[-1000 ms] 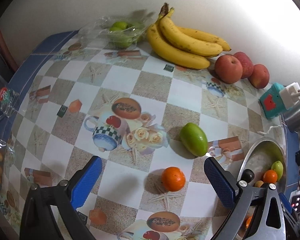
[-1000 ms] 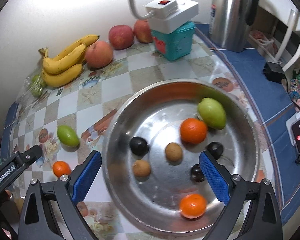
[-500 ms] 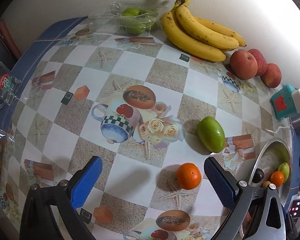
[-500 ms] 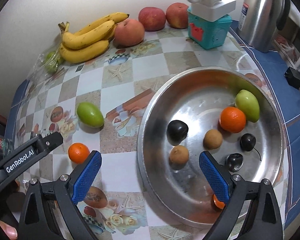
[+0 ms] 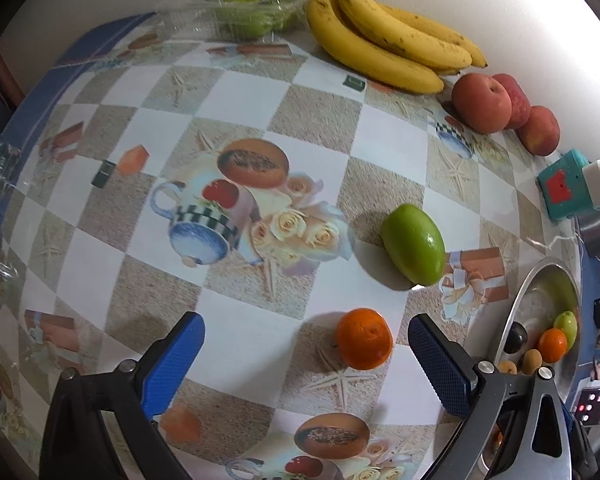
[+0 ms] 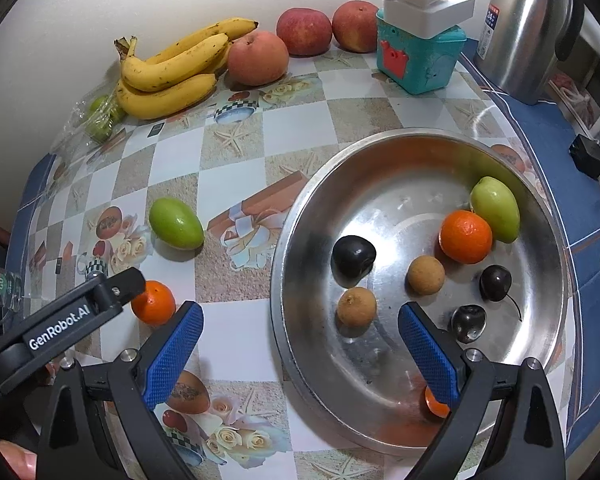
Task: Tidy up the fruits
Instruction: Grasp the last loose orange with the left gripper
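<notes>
- A tabletop covered by a patterned cloth is shown, with loose fruit and a steel bowl on it.
- The left gripper is held wide apart and empty, low over the cloth. An orange lies between its blue pads, nearer the right pad, and is touched by neither.
- A green fruit lies on the cloth just beyond the orange, apart from it.
- The right gripper is likewise spread and empty, hovering over the near rim of the bowl.
- Inside the bowl are seen a second green fruit, an orange touching it, two brown round fruits, three dark ones, and another orange partly hidden behind the right pad.
- Bananas, three apples and a bag of green fruit are ranged along the back wall.
- The step in hand is judged to be the pickup of the loose orange by the left gripper.
- The next move would call for the gripper to be centred on the orange, lowered, and closed gently, since the round fruit could roll away.
- After that, a carry to the bowl on the right is expected.
- "GenRobot.AI" is printed in white on the left gripper's arm, as seen from the right camera.
- A kettle bears a label with "24" readable; the rest is too small.
- A white socket block rests on a teal box.
</notes>
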`<move>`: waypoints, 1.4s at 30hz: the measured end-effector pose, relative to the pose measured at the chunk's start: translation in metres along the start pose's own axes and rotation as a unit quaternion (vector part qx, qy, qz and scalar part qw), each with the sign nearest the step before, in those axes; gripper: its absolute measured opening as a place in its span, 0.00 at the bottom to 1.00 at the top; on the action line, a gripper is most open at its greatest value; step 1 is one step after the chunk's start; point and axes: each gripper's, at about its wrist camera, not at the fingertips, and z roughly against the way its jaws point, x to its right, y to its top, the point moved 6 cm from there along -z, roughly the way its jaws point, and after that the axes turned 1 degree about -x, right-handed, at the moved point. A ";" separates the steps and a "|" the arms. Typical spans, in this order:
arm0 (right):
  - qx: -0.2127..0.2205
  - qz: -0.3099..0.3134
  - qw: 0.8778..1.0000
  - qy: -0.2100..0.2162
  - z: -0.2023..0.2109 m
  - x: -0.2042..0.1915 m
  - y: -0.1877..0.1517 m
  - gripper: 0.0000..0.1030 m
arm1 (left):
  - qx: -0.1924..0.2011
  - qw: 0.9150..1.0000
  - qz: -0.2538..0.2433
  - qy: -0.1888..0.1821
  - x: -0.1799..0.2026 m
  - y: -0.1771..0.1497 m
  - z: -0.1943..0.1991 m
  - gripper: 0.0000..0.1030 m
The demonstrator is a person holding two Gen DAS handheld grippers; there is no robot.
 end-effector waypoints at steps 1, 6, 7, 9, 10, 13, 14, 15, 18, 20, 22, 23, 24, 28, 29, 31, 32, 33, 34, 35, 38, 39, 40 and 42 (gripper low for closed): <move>-0.001 0.001 1.000 -0.001 0.000 0.000 0.000 0.95 | -0.004 1.000 0.001 -0.006 0.002 -0.001 -0.002 1.00; -0.001 0.003 1.000 -0.004 -0.001 0.000 0.000 0.95 | -0.009 1.000 0.002 -0.021 0.006 -0.003 -0.005 0.95; -0.002 0.002 1.000 -0.004 -0.001 0.001 0.000 0.95 | -0.011 1.000 0.002 -0.026 0.007 -0.003 -0.006 0.90; -0.002 0.000 1.000 -0.005 -0.001 0.002 -0.001 0.95 | -0.015 0.999 0.004 -0.034 0.009 -0.004 -0.007 0.84; -0.002 0.000 1.000 -0.005 -0.001 0.002 -0.001 0.95 | -0.019 0.999 0.005 -0.039 0.011 -0.005 -0.009 0.84; -0.002 0.000 1.000 -0.008 -0.001 0.003 -0.001 0.95 | -0.023 0.999 0.005 -0.049 0.015 -0.006 -0.010 0.74; -0.002 0.000 1.000 -0.008 -0.001 0.003 -0.001 0.95 | -0.023 0.998 0.004 -0.050 0.015 -0.006 -0.009 0.71; -0.003 0.000 1.000 -0.008 -0.002 0.003 -0.001 0.95 | -0.022 0.998 0.004 -0.052 0.017 -0.006 -0.009 0.70; -0.003 0.000 1.000 -0.007 -0.002 0.003 -0.001 0.95 | -0.029 0.997 0.009 -0.068 0.018 -0.006 -0.011 0.65; -0.002 -0.001 1.000 -0.007 -0.002 0.002 -0.001 0.95 | -0.032 0.997 0.012 -0.074 0.019 -0.007 -0.011 0.60; -0.002 -0.001 1.000 -0.007 -0.002 0.002 -0.001 0.95 | -0.031 0.997 0.011 -0.074 0.020 -0.007 -0.011 0.57; -0.002 -0.001 1.000 -0.007 -0.002 0.002 -0.001 0.95 | -0.030 0.997 0.012 -0.074 0.020 -0.007 -0.011 0.56; -0.002 -0.001 1.000 -0.007 -0.002 0.002 -0.001 0.95 | -0.029 0.997 0.012 -0.076 0.020 -0.006 -0.010 0.55; -0.002 -0.001 1.000 -0.006 -0.002 0.002 -0.001 0.95 | -0.027 0.996 0.013 -0.082 0.021 -0.006 -0.007 0.48; -0.002 -0.001 1.000 -0.006 -0.002 0.002 -0.001 0.95 | -0.026 0.996 0.012 -0.083 0.021 -0.006 -0.006 0.47; -0.003 -0.001 1.000 -0.007 -0.002 0.002 -0.001 0.95 | -0.026 0.996 0.010 -0.084 0.022 -0.006 -0.006 0.44; -0.003 -0.001 1.000 -0.007 -0.002 0.002 -0.001 0.95 | -0.027 0.996 0.009 -0.085 0.023 -0.006 -0.006 0.43; -0.003 -0.001 1.000 -0.007 -0.002 0.003 -0.002 0.95 | -0.028 0.996 0.009 -0.086 0.023 -0.006 -0.007 0.40; -0.003 -0.001 1.000 -0.007 -0.002 0.003 -0.002 0.95 | -0.029 0.996 0.009 -0.087 0.024 -0.007 -0.007 0.38; -0.003 -0.001 1.000 -0.007 -0.002 0.003 -0.002 0.95 | -0.029 0.996 0.008 -0.088 0.024 -0.007 -0.008 0.34; -0.003 -0.001 1.000 -0.007 -0.002 0.003 -0.001 0.95 | -0.027 0.996 0.005 -0.091 0.025 -0.008 -0.006 0.33; -0.003 0.000 1.000 -0.007 -0.002 0.003 -0.002 0.95 | -0.026 0.995 0.005 -0.092 0.027 -0.007 -0.005 0.32; -0.003 -0.001 1.000 -0.007 -0.002 0.003 -0.001 0.95 | -0.024 0.995 0.005 -0.094 0.027 -0.007 -0.004 0.32; -0.003 0.000 1.000 -0.007 -0.002 0.002 -0.001 0.95 | -0.020 0.995 0.005 -0.096 0.028 -0.005 -0.001 0.32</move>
